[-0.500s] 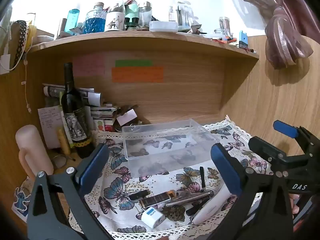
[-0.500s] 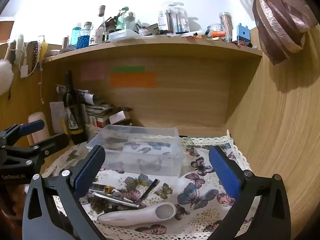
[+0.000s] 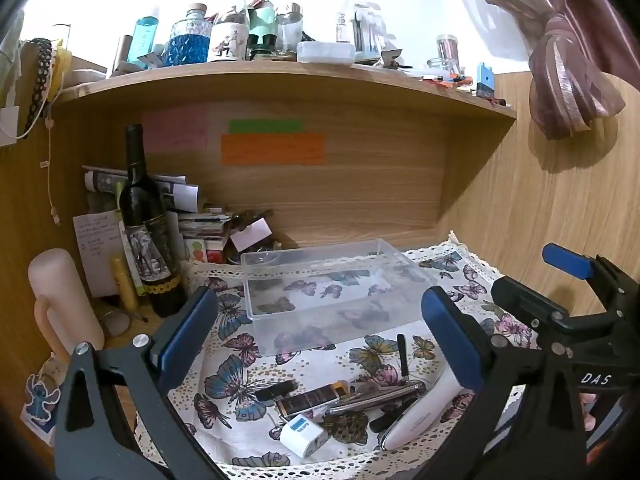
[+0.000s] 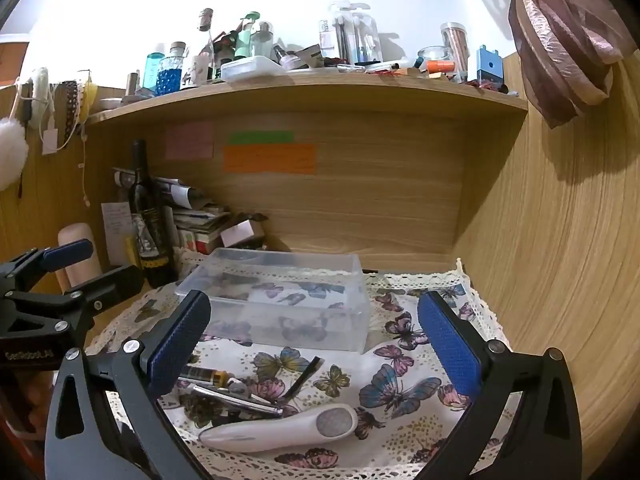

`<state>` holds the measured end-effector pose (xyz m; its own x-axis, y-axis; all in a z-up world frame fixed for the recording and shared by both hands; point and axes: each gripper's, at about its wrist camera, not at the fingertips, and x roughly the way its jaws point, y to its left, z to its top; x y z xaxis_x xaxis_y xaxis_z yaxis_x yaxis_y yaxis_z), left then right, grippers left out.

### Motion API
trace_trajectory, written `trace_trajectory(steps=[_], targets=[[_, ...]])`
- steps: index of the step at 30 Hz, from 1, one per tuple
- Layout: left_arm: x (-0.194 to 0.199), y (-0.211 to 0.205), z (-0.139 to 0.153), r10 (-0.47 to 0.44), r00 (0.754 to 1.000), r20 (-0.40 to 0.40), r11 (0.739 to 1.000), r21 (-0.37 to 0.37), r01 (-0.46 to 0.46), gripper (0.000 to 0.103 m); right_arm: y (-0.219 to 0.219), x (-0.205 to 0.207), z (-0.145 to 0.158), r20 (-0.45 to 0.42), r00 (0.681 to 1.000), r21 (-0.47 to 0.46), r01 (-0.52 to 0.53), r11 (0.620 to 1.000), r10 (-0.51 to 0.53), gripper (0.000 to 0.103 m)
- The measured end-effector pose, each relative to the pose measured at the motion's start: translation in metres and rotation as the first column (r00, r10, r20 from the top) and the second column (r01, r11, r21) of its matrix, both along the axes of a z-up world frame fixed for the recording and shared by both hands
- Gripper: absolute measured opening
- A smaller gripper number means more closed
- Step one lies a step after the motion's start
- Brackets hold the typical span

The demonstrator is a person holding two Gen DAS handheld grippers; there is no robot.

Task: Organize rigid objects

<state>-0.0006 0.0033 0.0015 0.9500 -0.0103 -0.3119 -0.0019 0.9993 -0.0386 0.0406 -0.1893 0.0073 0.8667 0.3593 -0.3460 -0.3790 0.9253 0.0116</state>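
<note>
A clear plastic box point(image 3: 332, 292) stands empty on a butterfly cloth point(image 3: 236, 368); it also shows in the right wrist view point(image 4: 280, 300). In front of it lies a pile of small items: a white handheld device point(image 3: 420, 412) point(image 4: 280, 428), a white charger plug point(image 3: 302, 438), a metal pen point(image 3: 376, 398), a brown tube point(image 3: 312, 396) and a black stick point(image 3: 402, 354). My left gripper point(image 3: 320, 340) is open above the pile. My right gripper point(image 4: 316, 344) is open above the white device, and it appears at the right of the left view point(image 3: 568, 300).
A dark wine bottle point(image 3: 146, 224), a pink cylinder point(image 3: 60, 304) and stacked papers point(image 3: 200, 224) stand at the back left. A shelf point(image 3: 280, 76) overhead carries several bottles. Wooden walls point(image 4: 560, 260) close the back and right.
</note>
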Motion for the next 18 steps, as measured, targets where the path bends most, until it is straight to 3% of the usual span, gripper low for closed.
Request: trace_trajectory(steps=[18], targets=[[-0.0002, -0.0058, -0.0012, 0.003, 1.0, 0.005, 1.0, 0.003, -0.003, 0.103, -0.0022, -0.0009, 0.0032, 0.007, 1.0, 0.013, 0.005, 1.0, -0.005, 0.103]])
